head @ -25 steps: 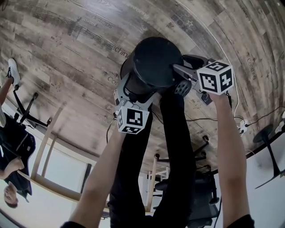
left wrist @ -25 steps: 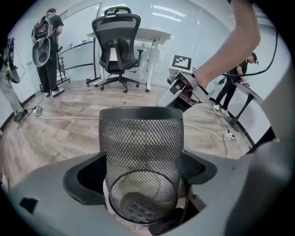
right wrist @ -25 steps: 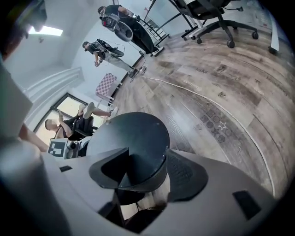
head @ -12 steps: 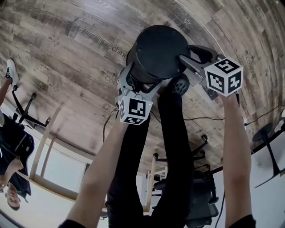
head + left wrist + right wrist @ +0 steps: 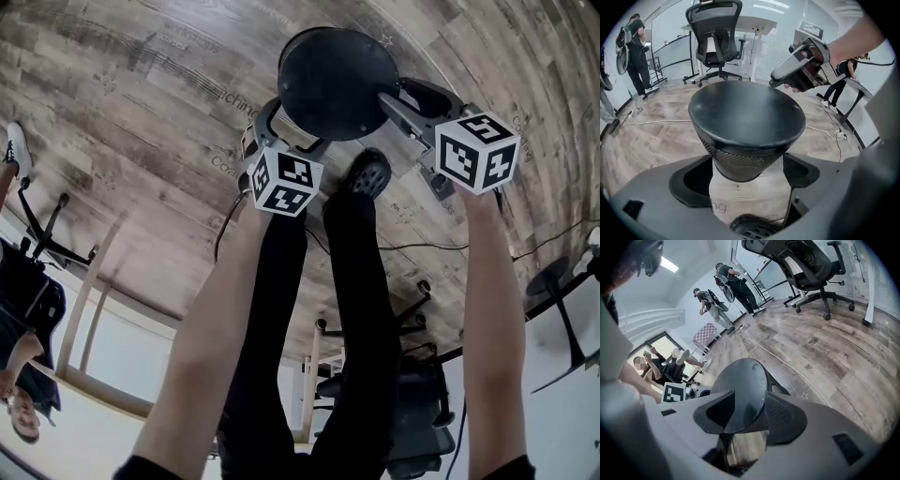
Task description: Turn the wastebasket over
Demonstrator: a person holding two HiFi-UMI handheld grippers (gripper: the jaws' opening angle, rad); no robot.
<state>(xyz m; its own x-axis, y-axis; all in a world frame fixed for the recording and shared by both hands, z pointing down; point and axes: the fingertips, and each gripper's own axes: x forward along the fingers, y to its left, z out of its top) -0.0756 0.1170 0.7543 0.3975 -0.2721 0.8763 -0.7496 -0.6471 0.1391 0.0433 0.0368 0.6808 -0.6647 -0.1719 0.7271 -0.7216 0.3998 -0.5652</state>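
The black mesh wastebasket (image 5: 333, 80) hangs over the wooden floor with its solid round base turned up toward the head camera. My left gripper (image 5: 277, 127) is at its near left side. In the left gripper view the mesh wall (image 5: 740, 161) sits between both pads of the left gripper (image 5: 747, 168) and touches them. My right gripper (image 5: 394, 98) reaches in from the right. Its jaws are closing, and the right gripper (image 5: 750, 413) has one pad over the flat base (image 5: 740, 385) and the other on the mesh. The basket's open mouth is hidden.
The person's legs and a shoe (image 5: 368, 173) are just below the basket. A cable (image 5: 422, 248) runs across the floor. Office chairs (image 5: 717, 37) (image 5: 806, 263) and a white desk (image 5: 754, 21) stand further off. Other people (image 5: 724, 282) are at the room's edge.
The basket and both grippers have moved up the head view, away from the person's legs. The base now faces the camera more squarely, and the left gripper's cube sits higher beside it.
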